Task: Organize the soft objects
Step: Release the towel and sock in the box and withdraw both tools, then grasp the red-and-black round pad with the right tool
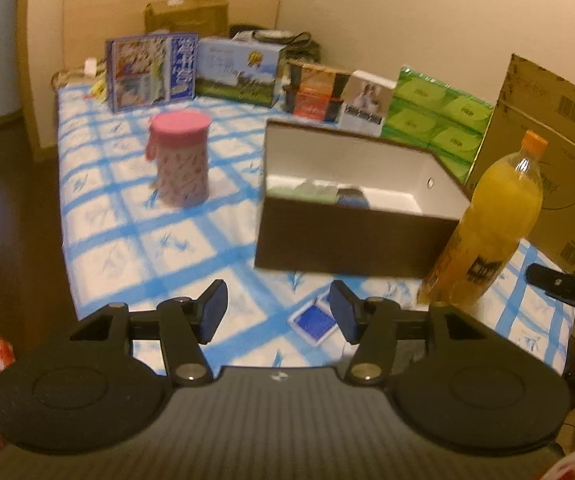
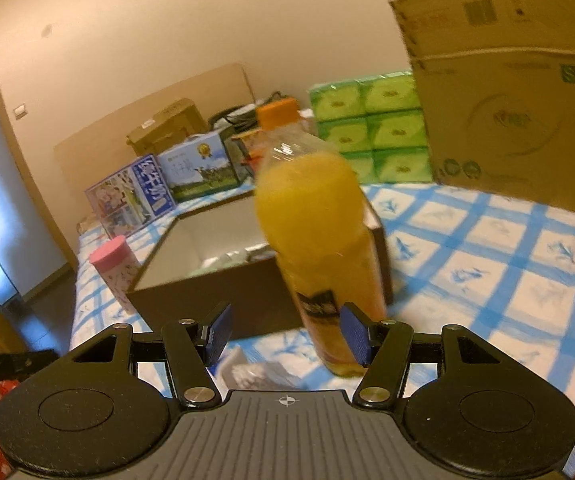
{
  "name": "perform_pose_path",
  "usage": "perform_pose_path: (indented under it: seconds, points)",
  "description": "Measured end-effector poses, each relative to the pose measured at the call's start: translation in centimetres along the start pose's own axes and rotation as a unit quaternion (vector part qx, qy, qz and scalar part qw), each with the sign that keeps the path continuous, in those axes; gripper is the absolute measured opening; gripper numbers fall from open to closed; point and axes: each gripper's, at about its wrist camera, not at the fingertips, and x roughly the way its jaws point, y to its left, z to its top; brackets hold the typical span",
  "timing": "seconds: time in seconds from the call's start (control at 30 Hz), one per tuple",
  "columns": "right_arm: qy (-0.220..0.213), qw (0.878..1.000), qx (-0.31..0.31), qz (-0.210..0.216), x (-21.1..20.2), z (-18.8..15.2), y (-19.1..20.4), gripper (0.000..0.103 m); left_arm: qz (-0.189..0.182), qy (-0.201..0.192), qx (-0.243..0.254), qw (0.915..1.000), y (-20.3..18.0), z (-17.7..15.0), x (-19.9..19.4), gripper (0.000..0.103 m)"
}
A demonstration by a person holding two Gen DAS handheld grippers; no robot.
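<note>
Both grippers, left (image 1: 278, 312) and right (image 2: 286, 334), spread empty; juice bottle (image 2: 319, 240) fronts brown box (image 1: 351, 240), contents blurred.

A bed with a blue-and-white checked sheet (image 1: 135, 236) carries all items. An orange-drink bottle (image 1: 491, 220) with an orange cap stands upright near the bed's front right corner. A pink-lidded canister (image 1: 181, 160) stands upright toward the left edge. Along the far edge, from left to right: a blue illustrated carton (image 1: 151, 72), a milk carton (image 1: 239, 72), an orange-and-black carton (image 1: 315, 92) and a green tissue pack (image 1: 435, 120). A large cardboard box (image 1: 547, 152) occupies the right edge.
</note>
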Motion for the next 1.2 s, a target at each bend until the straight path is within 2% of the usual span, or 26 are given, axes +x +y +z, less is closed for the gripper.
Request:
perform_pose_path:
  seconds: [0.23, 0.53, 0.7, 1.03, 1.2]
  points:
    - [0.024, 1.0, -0.006, -0.006, -1.2, -1.8, -1.5, 0.06, 0.01, 0.03, -0.01, 0.9994, 1.1, -2.6, -0.4, 0.054]
    - [0.045, 0.999, -0.016, -0.016, -2.8, -3.7, -3.3, 0.06, 0.001, 0.031, 0.021, 0.9993, 0.9, -4.5, -1.5, 0.056]
    - [0.052, 0.998, -0.024, -0.006, -3.5, -4.4, -3.9, 0.06, 0.005, 0.033, 0.037, 0.9987, 1.1, -5.4, -2.0, 0.058]
    - [0.085, 0.995, -0.046, 0.004, -2.4, -5.9, -3.8, 0.06, 0.002, 0.038, 0.058, 0.9976, 1.0, -6.4, -1.6, 0.058]
    - [0.114, 0.99, -0.077, 0.011, -0.9, -6.7, -3.6, 0.062, 0.0, 0.047, 0.06, 0.9971, 1.0, -6.9, -0.9, 0.058]
